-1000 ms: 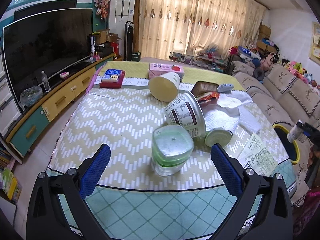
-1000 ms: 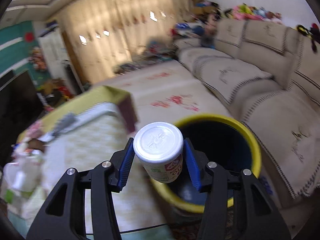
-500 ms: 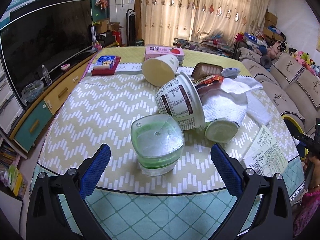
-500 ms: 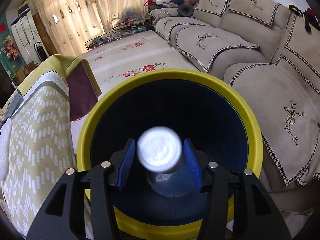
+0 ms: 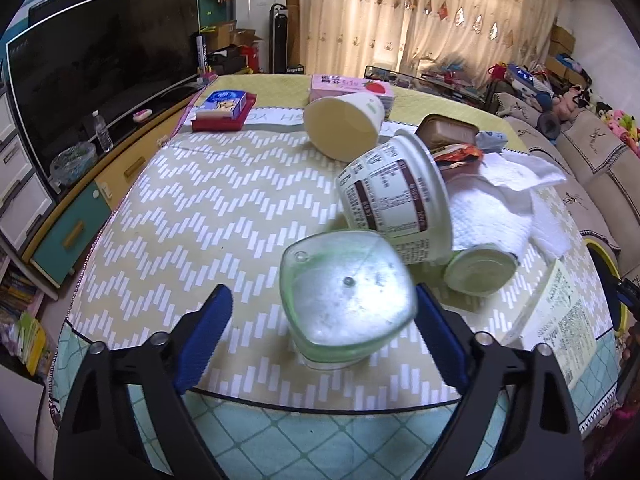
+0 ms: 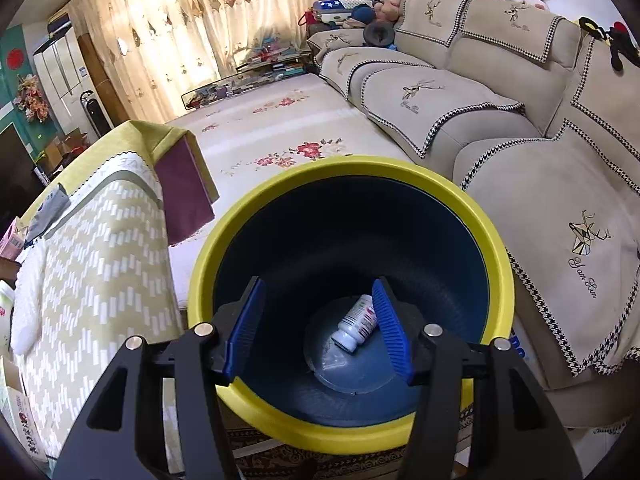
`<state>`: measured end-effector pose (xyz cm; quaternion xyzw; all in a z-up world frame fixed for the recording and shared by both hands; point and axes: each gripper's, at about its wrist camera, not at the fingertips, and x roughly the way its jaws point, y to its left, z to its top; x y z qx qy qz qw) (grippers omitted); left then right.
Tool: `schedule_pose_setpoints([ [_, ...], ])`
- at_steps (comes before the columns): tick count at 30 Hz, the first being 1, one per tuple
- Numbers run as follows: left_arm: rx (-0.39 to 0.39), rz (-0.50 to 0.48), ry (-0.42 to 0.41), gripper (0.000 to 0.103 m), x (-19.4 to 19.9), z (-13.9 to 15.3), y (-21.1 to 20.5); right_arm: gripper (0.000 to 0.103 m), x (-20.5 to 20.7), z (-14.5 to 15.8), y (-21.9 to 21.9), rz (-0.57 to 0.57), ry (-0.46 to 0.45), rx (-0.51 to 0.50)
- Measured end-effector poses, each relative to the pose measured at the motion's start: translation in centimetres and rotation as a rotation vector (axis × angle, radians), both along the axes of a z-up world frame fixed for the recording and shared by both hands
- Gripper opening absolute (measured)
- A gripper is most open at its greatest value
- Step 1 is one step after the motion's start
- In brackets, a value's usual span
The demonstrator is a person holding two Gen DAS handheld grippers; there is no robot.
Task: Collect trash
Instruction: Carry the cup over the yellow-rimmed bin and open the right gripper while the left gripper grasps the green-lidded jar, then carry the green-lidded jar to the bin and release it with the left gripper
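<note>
Left gripper [image 5: 318, 334] jaws closing, straddling one clear cup [image 5: 346, 300] | right gripper [image 6: 318, 326] opening, empty | bin [image 6: 496, 256]: one bottle [image 6: 356, 326]

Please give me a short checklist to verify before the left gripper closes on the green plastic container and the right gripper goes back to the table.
1. Green plastic container sits between the left gripper pads: ok.
2. Both pads touching it: not ok; the jaws have just been closing, but the left pad still stands clear.
3. Container free of the noodle cup leaning behind it: cannot tell.
4. White bottle lies on the bottom of the yellow-rimmed bin: ok.
5. Right gripper empty, its jaws having just been opening: ok.
6. Bin rim clear for lifting the right gripper out: ok.
</note>
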<state>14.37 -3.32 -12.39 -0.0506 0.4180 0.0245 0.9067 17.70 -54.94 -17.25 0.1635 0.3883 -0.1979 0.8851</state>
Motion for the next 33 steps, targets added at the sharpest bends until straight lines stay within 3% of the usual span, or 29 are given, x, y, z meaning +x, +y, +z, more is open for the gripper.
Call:
schedule_pose_setpoints([
  [8, -0.045, -0.014, -0.006, 0.051, 0.2, -0.1, 0.4, 0.054, -0.4, 0.5, 0.3, 0.012, -0.013, 0.011],
  [15, -0.010, -0.055, -0.034, 0.051, -0.5, 1.1, -0.5, 0.054, -2.4, 1.8, 0.4, 0.020, -0.051, 0.024],
  [21, -0.026, -0.132, -0.080, 0.051, -2.1, 4.7, -2.2, 0.059, -5.3, 3.8, -0.3, 0.004, -0.110, 0.023],
  [27, -0.040, -0.312, -0.133, 0.051, -1.8, 8.1, -8.3, 0.059, -7.8, 5.3, -0.8, -0.017, -0.159, 0.008],
  [33, -0.062, -0.529, -0.139, 0.051, 0.1, 9.1, -17.1, 0.059, -10.8, 5.9, -2.2, -0.075, -0.188, 0.006],
])
